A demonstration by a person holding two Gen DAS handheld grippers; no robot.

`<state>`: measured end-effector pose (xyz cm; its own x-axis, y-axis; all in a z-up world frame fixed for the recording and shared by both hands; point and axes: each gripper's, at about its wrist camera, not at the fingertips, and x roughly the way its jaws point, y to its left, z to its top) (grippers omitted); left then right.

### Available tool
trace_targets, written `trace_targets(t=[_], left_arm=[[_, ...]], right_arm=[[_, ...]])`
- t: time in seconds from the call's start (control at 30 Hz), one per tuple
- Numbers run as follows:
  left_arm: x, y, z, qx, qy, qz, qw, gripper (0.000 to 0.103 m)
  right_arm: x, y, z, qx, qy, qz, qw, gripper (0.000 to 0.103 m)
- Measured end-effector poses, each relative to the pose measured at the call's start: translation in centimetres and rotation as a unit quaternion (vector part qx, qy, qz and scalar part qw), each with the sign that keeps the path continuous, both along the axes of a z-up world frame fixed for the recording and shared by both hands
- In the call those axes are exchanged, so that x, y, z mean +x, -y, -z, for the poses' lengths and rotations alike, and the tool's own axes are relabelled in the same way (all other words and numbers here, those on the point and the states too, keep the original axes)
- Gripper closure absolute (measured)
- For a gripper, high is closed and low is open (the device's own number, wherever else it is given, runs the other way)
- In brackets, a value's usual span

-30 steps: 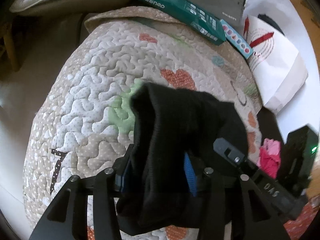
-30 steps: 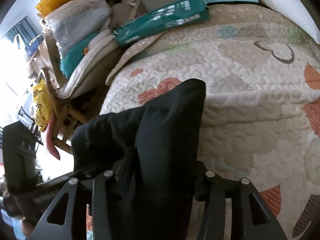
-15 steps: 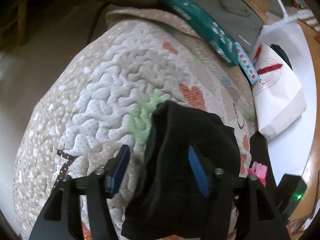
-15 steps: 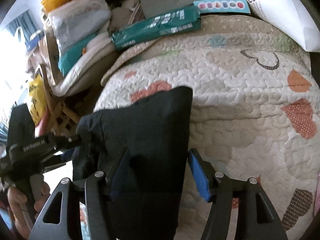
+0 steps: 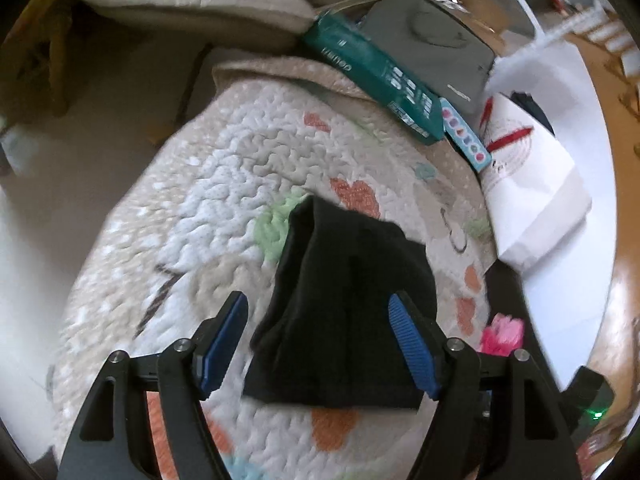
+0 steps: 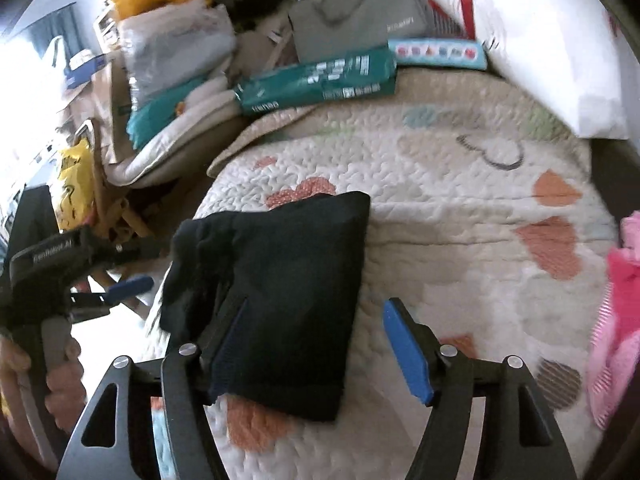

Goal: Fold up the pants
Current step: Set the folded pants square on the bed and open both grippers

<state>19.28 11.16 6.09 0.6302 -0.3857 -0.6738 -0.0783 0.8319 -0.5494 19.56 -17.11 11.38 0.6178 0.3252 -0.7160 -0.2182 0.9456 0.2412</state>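
The black pants [image 5: 344, 312] lie folded in a compact bundle on the quilted heart-print cover [image 5: 192, 208]. My left gripper [image 5: 316, 298] hovers over their near part, its jaws opening, both blue pads clear of the cloth. In the right wrist view the pants [image 6: 296, 272] lie flat, and my right gripper [image 6: 316, 304] is above their near right side with its jaws opening. Its left finger overlaps the cloth and its right finger stands over bare quilt [image 6: 460, 208]. The left gripper [image 6: 120, 288] shows at the left edge, held by a hand [image 6: 60, 364].
A teal package [image 5: 380, 84], a grey bag [image 5: 436, 44] and a white paper bag [image 5: 532, 184] line the far edge of the quilt. A pink garment [image 6: 620, 320] lies at the right. Cushions and bags [image 6: 168, 64] pile up at the back left.
Both grippers have opened and let go of the pants, then drawn back and up. The pants, held up before, now lie on the quilt.
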Motion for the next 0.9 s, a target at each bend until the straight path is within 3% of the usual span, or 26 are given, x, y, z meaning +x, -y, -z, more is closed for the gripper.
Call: trace_targets(t=[0.2,0.4,0.57,0.67,0.9], left_arm=[[-7.5,2.0,-2.4,0.102,0.028,-0.002,0.9944,0.030],[-15.2,4.2,-3.3,0.208,0.051,-0.031,0.9763,0.023],[-18.5,5.7,-3.6,0.254,0.060,-0.050,0.9640,0.023],[-19.6,6.3,-4.2,0.264,0.069,-0.054,0.9606,0.023],[-21.4,8.2,-5.7,0.311,0.107,-0.063,0.9423,0.023]], right_arm=[[-7.3,2.0,0.1,0.021,0.007,0.019,1.000,0.028],[-11.1,1.5,0.6,0.014,0.018,0.019,1.000,0.028],[-13.4,0.6,0.4,0.009,0.039,0.007,0.999,0.027],[-14.6,0.5,0.1,0.004,0.054,0.003,0.999,0.026],[-16.1,0.8,-0.5,-0.003,0.075,0.007,0.997,0.024]])
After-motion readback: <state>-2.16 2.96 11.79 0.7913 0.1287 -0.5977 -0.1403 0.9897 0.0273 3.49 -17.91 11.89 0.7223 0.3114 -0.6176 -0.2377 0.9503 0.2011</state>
